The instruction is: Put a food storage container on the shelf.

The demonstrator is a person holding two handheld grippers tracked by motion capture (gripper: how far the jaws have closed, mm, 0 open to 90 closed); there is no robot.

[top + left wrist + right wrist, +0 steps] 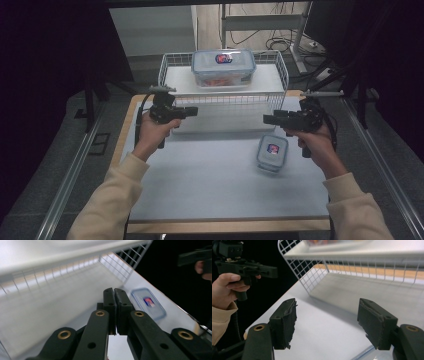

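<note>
Facing each other above the white table (210,175), the left gripper (192,111) has its jaws pressed together and empty — the right gripper (268,119) stands wide, holding nothing. Just below it, the small lidded container (272,152) lies near the wire basket (280,70).

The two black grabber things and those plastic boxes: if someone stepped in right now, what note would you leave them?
Left gripper: shut, empty, held above the table.
Right gripper: open, empty, just above the small lidded box.
Small lidded box lies on the white table, right of centre.
Large lidded box sits on the wire rack at the back.
Nothing is gripped yet; likely next: right gripper takes the small lidded box.
</note>
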